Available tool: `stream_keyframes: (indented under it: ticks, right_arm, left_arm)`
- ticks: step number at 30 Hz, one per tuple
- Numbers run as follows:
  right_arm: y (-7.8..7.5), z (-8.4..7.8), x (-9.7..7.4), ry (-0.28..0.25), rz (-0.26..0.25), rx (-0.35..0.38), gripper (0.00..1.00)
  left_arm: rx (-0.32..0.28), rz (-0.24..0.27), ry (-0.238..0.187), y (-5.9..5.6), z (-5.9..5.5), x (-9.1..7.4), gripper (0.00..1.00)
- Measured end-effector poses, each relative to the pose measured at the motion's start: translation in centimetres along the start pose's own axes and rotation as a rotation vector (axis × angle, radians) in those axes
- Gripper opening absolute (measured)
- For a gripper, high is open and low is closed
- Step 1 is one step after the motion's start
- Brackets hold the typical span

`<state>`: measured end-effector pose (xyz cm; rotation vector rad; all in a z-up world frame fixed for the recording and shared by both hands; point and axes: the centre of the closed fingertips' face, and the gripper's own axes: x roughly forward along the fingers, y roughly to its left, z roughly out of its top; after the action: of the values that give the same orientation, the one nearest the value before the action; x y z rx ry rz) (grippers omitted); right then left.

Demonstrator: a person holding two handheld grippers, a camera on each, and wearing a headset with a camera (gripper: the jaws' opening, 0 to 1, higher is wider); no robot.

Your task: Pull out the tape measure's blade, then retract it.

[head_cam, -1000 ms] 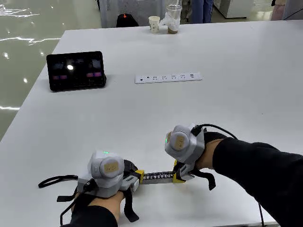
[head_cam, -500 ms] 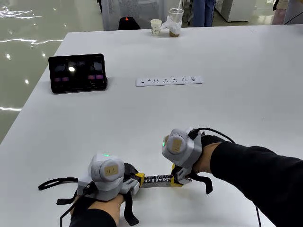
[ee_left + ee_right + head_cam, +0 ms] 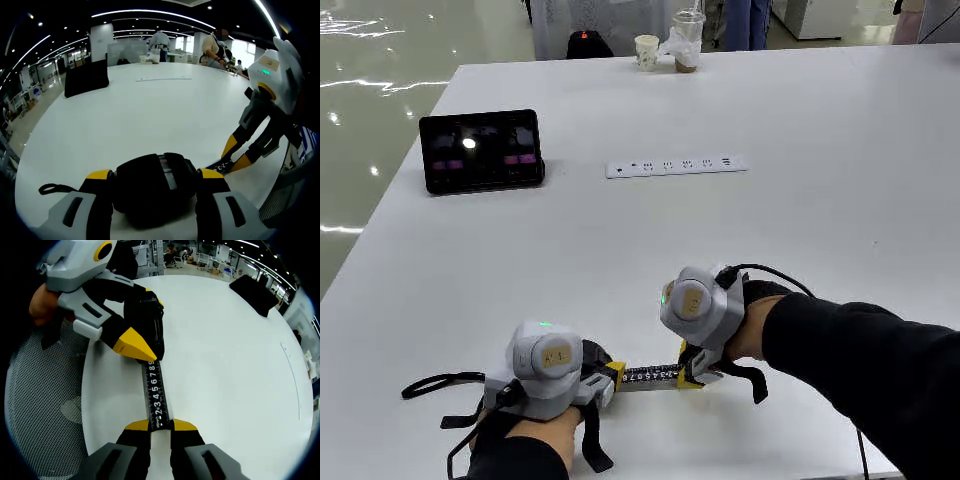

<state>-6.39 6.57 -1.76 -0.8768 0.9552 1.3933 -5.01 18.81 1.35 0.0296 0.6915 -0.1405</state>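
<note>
Clamping tape measure case (image 3: 148, 322), left hand-held gripper (image 3: 156, 176); right hand-held gripper (image 3: 160, 426) pinches blade (image 3: 153, 390).

Smooth white table (image 3: 800, 150) with a faint sheen; glossy black tablet screen (image 3: 480, 150) upper left; tape measure case (image 3: 152, 187) looks matt black plastic; blade (image 3: 154, 395) dark, smooth, printed

Bright o/h light; glare on floor (image 3: 360, 60); gripper views warped @ edges.
</note>
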Motion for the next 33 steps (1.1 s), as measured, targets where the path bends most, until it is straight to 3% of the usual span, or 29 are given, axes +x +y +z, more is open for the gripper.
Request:
stream_keyframes:
  ticks: [33]
  right_arm:
    - [0.2, 1.6, 0.5, -0.059, 0.012, -0.017, 0.11]
  left_arm:
    - [-0.030, -0.015, -0.005, 0.1, 0.1, -0.2, 0.62]
